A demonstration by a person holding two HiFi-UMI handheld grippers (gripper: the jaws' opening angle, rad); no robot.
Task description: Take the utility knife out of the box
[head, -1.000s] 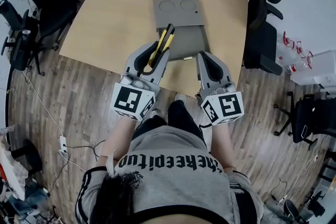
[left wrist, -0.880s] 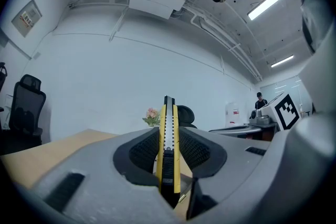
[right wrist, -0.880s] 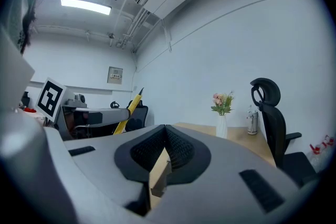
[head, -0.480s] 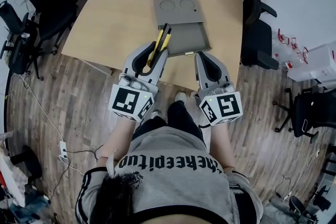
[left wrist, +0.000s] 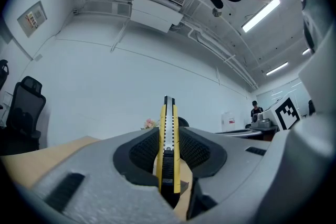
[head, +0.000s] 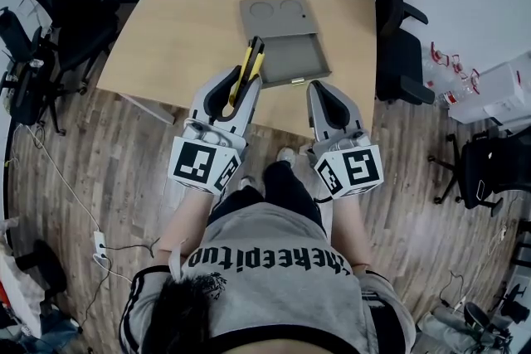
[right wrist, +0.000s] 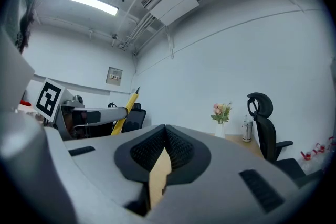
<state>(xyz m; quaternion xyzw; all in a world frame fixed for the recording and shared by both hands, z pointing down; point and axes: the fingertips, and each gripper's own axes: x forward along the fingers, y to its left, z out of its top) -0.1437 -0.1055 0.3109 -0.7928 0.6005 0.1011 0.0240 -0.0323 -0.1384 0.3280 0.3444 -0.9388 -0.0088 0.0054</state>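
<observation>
Left tool (head: 243, 92) pinches the utility knife (left wrist: 167, 131), apparently clear of the open box (head: 279, 14). Right tool (head: 320, 89) is pressed together, empty. Recommend a firm pinch, with the blade end kept pointing away from the person.

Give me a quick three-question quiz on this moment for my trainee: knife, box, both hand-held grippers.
1. True or false: the yellow utility knife lies inside the open grey box.
2. What sits between the jaws of the right hand-held gripper? A) the knife B) nothing, they are closed C) a screwdriver
3. Fill in: the left hand-held gripper is clamped on the ____.

Key: 1 false; 2 B; 3 utility knife.
</observation>
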